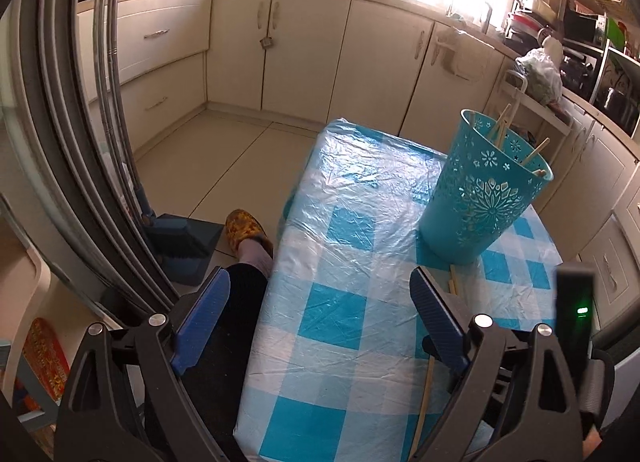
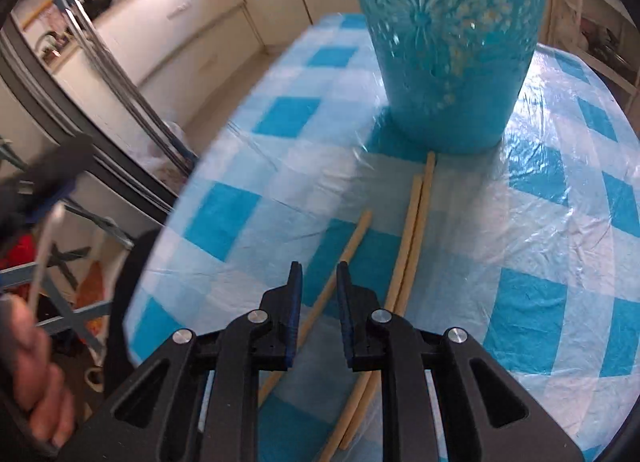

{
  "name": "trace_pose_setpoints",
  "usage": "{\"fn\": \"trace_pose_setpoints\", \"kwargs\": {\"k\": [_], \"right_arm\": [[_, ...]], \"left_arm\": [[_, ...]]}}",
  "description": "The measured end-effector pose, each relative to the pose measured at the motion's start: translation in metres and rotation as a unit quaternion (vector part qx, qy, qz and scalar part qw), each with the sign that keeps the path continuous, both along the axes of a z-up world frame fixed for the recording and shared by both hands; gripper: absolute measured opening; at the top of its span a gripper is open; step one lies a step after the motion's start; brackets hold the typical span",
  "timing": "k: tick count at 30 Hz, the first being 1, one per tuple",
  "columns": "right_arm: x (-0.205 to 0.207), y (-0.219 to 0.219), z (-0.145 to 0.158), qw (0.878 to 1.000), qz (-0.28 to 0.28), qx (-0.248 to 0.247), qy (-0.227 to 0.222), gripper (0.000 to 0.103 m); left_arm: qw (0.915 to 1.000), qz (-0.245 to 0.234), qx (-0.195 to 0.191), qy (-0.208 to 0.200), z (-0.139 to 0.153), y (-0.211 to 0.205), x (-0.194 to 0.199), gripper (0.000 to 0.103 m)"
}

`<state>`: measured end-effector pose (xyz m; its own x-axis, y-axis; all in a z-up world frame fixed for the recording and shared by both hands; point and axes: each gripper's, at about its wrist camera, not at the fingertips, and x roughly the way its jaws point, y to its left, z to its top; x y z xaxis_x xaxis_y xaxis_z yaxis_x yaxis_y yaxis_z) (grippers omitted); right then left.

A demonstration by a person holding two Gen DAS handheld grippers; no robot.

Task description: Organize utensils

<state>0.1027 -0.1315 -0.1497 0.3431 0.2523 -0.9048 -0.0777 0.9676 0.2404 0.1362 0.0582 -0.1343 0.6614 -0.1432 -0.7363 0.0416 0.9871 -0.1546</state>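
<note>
**On a checked kitchen table, chopsticks wait for the cup**

At the centre of the right wrist view, the right gripper (image 2: 318, 274) hangs low over the blue-and-white tablecloth (image 2: 248, 166), its jaws narrowly parted and holding nothing, a single chopstick (image 2: 344, 254) lying in line with the gap. A pair of chopsticks (image 2: 412, 230) lies just to the right of it, their far tips reaching the foot of the turquoise cup (image 2: 448, 46) that fills the top of the frame. In the left wrist view the left gripper (image 1: 320, 314) stands wide open and empty at the bottom of the frame, straddling the table's near edge, while the cup at right already holds several chopsticks (image 1: 500, 130).

The likely trouble lies in the pickup: a thin stick flat on slippery plastic film could roll or skid aside as the jaws close, or the film could bunch between the pads. A careless lift toward the tall, light cup might also tip it.
</note>
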Motion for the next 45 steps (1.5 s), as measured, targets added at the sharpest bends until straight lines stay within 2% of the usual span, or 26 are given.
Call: {"fn": "trace_pose_setpoints", "kwargs": {"k": [4,5,6,7,9,11,13,16,19,20,23,26,27,30,32,34,37,41,44,45], "right_arm": [[-0.001,0.017,0.002,0.997,0.045,-0.062,-0.025,0.011],[-0.002,0.018,0.002,0.996,0.053,-0.061,-0.026,0.010],[-0.002,0.016,0.002,0.997,0.055,-0.053,-0.024,0.009],[-0.002,0.010,0.004,0.998,0.055,-0.030,-0.020,0.005],[-0.009,-0.008,0.012,0.998,0.048,0.011,-0.031,0.005],[-0.014,-0.019,0.033,0.996,0.042,0.063,-0.056,0.005],[-0.015,-0.035,0.061,0.991,0.030,0.095,-0.083,0.005],[-0.008,-0.064,0.116,0.976,0.002,0.156,-0.152,0.005],[0.006,-0.096,0.177,0.945,-0.033,0.188,-0.267,0.005],[0.012,-0.104,0.194,0.933,-0.047,0.186,-0.304,0.005],[0.040,-0.116,0.220,0.903,-0.089,0.164,-0.388,0.005],[0.073,-0.113,0.217,0.884,-0.134,0.093,-0.439,0.005],[0.081,-0.108,0.212,0.881,-0.141,0.072,-0.446,0.005],[0.101,-0.097,0.185,0.880,-0.155,0.015,-0.449,0.005],[0.104,-0.090,0.164,0.886,-0.147,-0.002,-0.439,0.005],[0.097,-0.088,0.147,0.898,-0.139,-0.003,-0.417,0.005],[0.075,-0.095,0.143,0.908,-0.132,0.005,-0.398,0.007],[0.028,-0.110,0.136,0.919,-0.137,0.022,-0.370,0.016],[-0.006,-0.113,0.119,0.942,-0.124,0.025,-0.311,0.017],[-0.014,-0.108,0.102,0.959,-0.099,0.022,-0.265,0.018]], "left_arm": [[0.9999,0.001,-0.008,0.009,-0.006,0.002,0.002,0.088],[0.9999,0.001,-0.010,0.010,-0.007,0.002,0.003,0.088],[0.9999,0.001,-0.011,0.010,-0.007,0.001,0.002,0.088],[0.9999,0.001,-0.011,0.010,-0.007,0.001,0.001,0.088],[0.9999,0.003,-0.010,0.009,-0.007,0.003,0.001,0.088],[0.9999,0.007,-0.011,0.010,-0.008,0.004,0.002,0.088],[0.9998,0.010,-0.013,0.015,-0.010,0.005,0.004,0.088],[0.9996,0.008,-0.018,0.022,-0.014,0.002,0.005,0.088],[0.9997,-0.002,-0.013,0.022,-0.014,-0.005,0.004,0.088],[0.9997,-0.006,-0.013,0.021,-0.014,-0.008,0.004,0.088],[0.9997,-0.013,-0.013,0.018,-0.012,-0.012,0.002,0.088],[0.9996,-0.015,-0.014,0.020,-0.011,-0.014,0.002,0.088],[0.9996,-0.014,-0.014,0.021,-0.011,-0.014,0.002,0.088],[0.9995,-0.012,-0.015,0.025,-0.013,-0.011,0.003,0.088],[0.9994,-0.008,-0.017,0.029,-0.016,-0.009,0.004,0.088],[0.9994,-0.003,-0.019,0.030,-0.017,-0.006,0.006,0.088],[0.9993,0.000,-0.022,0.032,-0.018,-0.004,0.007,0.088],[0.9994,-0.002,-0.022,0.026,-0.014,-0.006,0.005,0.088],[0.9995,-0.006,-0.021,0.023,-0.012,-0.009,0.003,0.088],[0.9995,-0.009,-0.019,0.024,-0.012,-0.011,0.002,0.088]]}}
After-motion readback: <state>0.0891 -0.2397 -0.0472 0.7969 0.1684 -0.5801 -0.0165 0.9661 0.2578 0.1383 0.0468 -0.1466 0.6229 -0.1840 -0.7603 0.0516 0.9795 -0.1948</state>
